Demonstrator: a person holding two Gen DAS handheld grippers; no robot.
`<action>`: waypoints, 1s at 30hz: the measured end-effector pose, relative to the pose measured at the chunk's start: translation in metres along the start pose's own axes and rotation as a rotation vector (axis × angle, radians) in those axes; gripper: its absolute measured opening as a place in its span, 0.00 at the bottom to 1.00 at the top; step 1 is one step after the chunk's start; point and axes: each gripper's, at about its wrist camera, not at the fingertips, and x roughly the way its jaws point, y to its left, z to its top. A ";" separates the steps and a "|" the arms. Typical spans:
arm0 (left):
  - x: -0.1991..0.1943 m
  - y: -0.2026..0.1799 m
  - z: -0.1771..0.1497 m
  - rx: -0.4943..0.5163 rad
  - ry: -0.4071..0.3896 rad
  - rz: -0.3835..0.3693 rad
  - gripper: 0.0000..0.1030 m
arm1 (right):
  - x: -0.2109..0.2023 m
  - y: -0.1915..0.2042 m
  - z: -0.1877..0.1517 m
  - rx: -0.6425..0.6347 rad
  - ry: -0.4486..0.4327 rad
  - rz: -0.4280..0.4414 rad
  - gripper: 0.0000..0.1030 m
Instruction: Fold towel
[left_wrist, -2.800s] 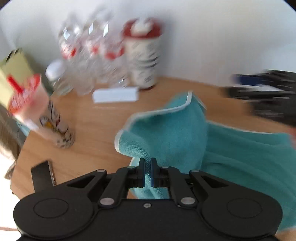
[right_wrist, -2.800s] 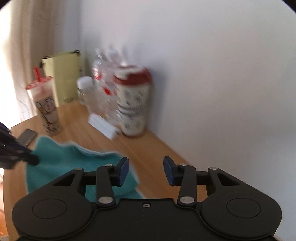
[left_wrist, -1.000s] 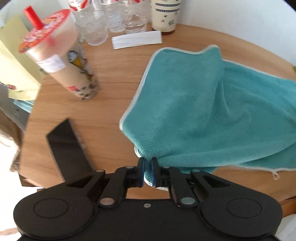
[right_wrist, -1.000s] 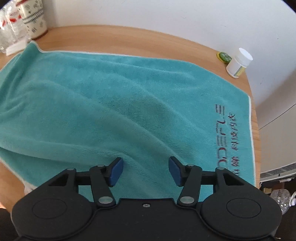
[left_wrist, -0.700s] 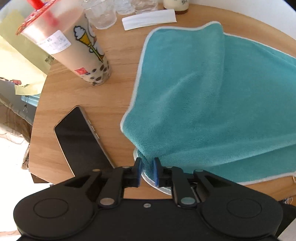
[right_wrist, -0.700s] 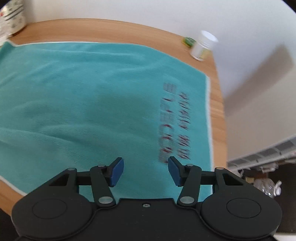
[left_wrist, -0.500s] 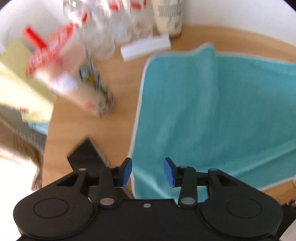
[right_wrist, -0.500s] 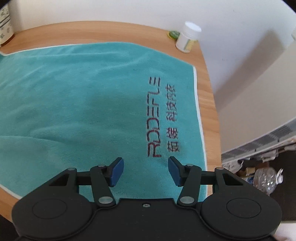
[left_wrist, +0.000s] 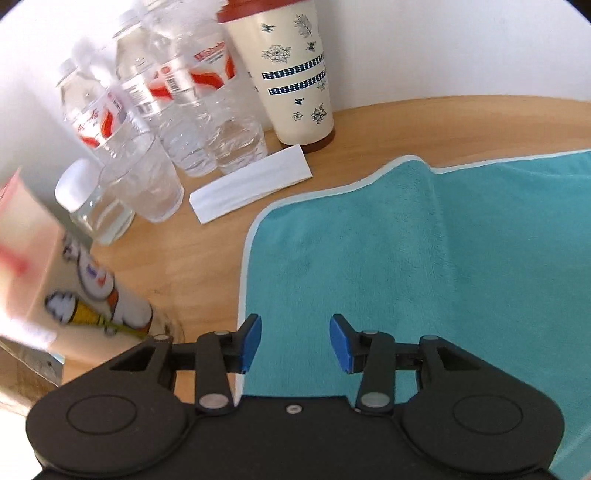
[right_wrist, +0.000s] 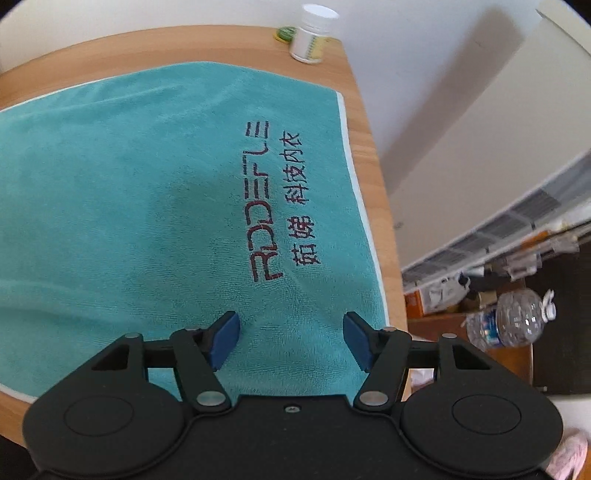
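Observation:
A teal towel (left_wrist: 424, 251) with a white hem lies spread over the round wooden table (left_wrist: 424, 122). Its left edge runs just under my left gripper (left_wrist: 294, 341), which hangs open above that edge with nothing between its blue pads. In the right wrist view the same towel (right_wrist: 129, 192) shows dark red embroidered lettering near its right hem. My right gripper (right_wrist: 291, 341) stands open over the towel's near right part, holding nothing.
Several clear water bottles (left_wrist: 184, 103), a cream tumbler with a red lid (left_wrist: 291, 70), a glass (left_wrist: 147, 184), a white paper strip (left_wrist: 251, 182) and a bubble-tea cup (left_wrist: 55, 295) crowd the table's left. A white pill bottle (right_wrist: 312, 33) stands at the far right edge.
My left gripper has let go of the towel corner, opened and tipped up toward the bottles. The towel now lies flat. My right gripper stayed open and swung toward the towel's right hem.

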 end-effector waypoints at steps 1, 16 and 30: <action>0.004 0.000 0.001 0.006 0.009 0.003 0.41 | -0.002 0.001 0.003 -0.006 0.005 -0.006 0.56; 0.031 0.006 0.057 0.030 -0.035 -0.079 0.45 | 0.012 -0.012 0.151 -0.235 -0.253 0.068 0.56; 0.057 -0.010 0.078 0.048 -0.012 0.060 0.44 | 0.055 -0.041 0.193 -0.321 -0.100 0.330 0.09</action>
